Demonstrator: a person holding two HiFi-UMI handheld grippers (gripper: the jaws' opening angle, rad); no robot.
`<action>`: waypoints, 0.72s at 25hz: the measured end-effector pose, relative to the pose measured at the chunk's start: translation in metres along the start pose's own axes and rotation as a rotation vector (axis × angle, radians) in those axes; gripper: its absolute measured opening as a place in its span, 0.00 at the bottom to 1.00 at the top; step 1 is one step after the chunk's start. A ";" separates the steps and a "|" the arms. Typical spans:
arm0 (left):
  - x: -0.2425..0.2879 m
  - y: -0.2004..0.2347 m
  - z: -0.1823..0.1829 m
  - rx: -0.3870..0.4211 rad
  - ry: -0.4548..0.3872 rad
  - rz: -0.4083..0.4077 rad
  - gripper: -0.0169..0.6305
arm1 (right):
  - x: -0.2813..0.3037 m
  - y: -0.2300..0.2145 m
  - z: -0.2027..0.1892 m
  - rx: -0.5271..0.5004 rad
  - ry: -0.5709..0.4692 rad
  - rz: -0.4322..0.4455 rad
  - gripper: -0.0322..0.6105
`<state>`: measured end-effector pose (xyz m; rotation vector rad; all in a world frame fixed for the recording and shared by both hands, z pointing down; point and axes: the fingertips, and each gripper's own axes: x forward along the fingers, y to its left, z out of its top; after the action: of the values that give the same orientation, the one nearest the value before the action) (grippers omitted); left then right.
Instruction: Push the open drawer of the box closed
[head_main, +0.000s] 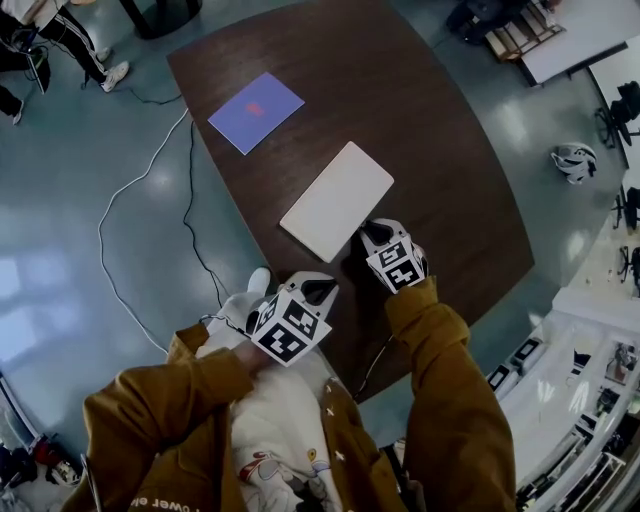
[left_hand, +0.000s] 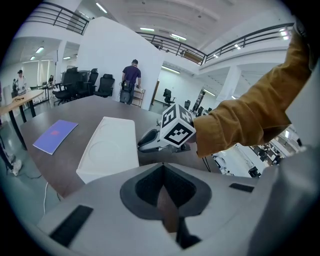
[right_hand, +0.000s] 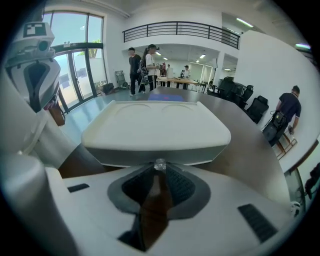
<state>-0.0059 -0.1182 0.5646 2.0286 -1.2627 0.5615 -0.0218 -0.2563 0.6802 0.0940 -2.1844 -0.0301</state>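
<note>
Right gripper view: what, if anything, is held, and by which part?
The white box's small clear knob sits at the right gripper's jaw tips; whether they pinch it cannot be told.

on the table (head_main: 440, 150), the box (right_hand: 155, 125) lies just ahead of the right gripper (right_hand: 159, 176) jaws, its knob (right_hand: 160, 165) at their tips. the sheet (head_main: 256, 111) lies beyond the box. the left gripper (left_hand: 162, 170) jaws sit behind and left of the right ones.

Print runs along the bottom of the brown jacket sleeve (head_main: 150, 440), cut off by the edge; I can only make out "ower". The red mark on the purple sheet (head_main: 256, 111) is too small to read.
</note>
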 end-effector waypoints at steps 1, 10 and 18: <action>-0.001 -0.001 0.000 0.002 -0.002 0.000 0.04 | -0.001 0.001 0.001 0.011 -0.002 0.000 0.20; -0.010 -0.011 0.003 0.026 -0.040 -0.016 0.04 | -0.037 0.008 0.011 0.030 -0.065 -0.092 0.25; -0.021 -0.023 -0.003 0.053 -0.047 -0.039 0.04 | -0.102 0.015 0.040 0.207 -0.218 -0.224 0.12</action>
<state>0.0052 -0.0966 0.5452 2.1172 -1.2443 0.5371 0.0032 -0.2343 0.5747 0.4719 -2.3788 0.0622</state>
